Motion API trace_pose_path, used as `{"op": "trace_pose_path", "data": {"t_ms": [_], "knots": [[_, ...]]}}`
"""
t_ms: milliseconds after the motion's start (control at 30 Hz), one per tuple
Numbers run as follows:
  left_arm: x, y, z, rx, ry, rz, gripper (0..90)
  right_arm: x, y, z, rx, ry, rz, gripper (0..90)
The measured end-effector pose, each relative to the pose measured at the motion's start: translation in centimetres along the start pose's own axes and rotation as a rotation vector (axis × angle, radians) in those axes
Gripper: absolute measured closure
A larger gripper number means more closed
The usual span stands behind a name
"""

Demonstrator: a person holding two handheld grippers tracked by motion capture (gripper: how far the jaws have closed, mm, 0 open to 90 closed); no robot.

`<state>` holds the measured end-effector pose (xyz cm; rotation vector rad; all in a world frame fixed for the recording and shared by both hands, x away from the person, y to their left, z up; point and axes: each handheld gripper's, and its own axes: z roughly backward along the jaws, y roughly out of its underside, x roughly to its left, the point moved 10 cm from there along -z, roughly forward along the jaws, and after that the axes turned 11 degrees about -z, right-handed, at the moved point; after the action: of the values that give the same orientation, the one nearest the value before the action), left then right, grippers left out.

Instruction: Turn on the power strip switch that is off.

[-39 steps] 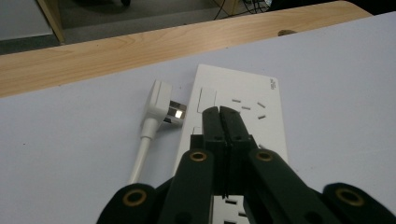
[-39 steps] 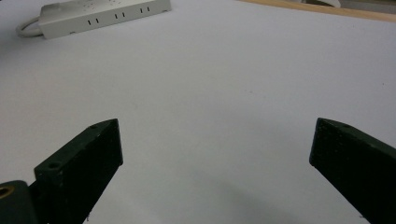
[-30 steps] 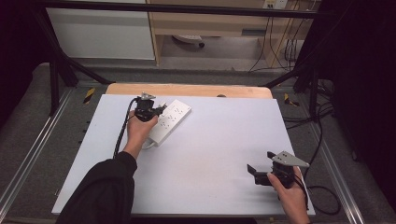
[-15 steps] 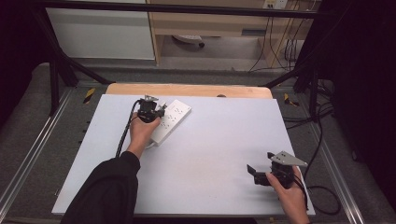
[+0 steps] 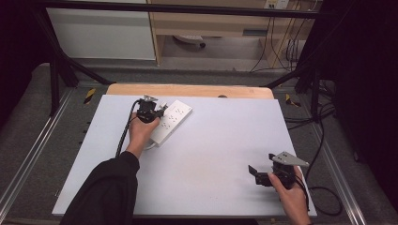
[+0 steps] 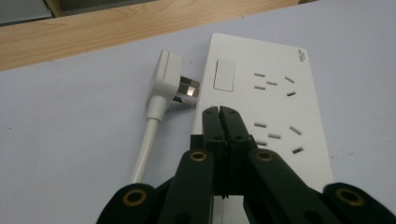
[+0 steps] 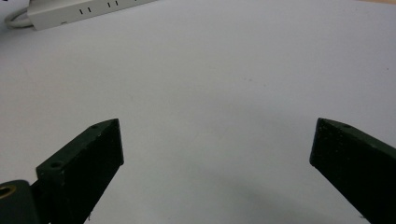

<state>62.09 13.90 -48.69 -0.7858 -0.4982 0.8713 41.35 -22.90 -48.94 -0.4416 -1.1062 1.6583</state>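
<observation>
Near the far left corner of the table (image 5: 220, 154), the left gripper (image 6: 219, 112) hovers over the near end of the white power strip (image 6: 275, 93), its jaws pressed fully together with nothing between them. Compared with a second ago, this hand has barely shifted; the gripper sits at much the same spot above the strip, just a touch nearer its middle. The strip lies slantwise close to the far edge, its switch and socket slots facing up. Just beside its left side lies the white plug (image 6: 170, 77), prongs pointing at the strip and almost touching it, its cord (image 6: 144, 144) trailing back toward the near side. Strip and plug lie where they lay before.

Well apart, by the near right corner, the right gripper (image 7: 217, 140) is held low over bare tabletop with its jaws spread wide and empty. It has kept its place since the earlier frame.
</observation>
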Motion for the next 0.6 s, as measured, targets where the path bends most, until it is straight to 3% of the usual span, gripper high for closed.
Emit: {"op": "trace_pose_path", "data": {"t_ms": [600], "knots": [[-0.04,0.18,-0.55,0.001,0.001,-0.001,90.0,0.0,-0.01,0.02,0.0,0.006,0.01,3.3]]}}
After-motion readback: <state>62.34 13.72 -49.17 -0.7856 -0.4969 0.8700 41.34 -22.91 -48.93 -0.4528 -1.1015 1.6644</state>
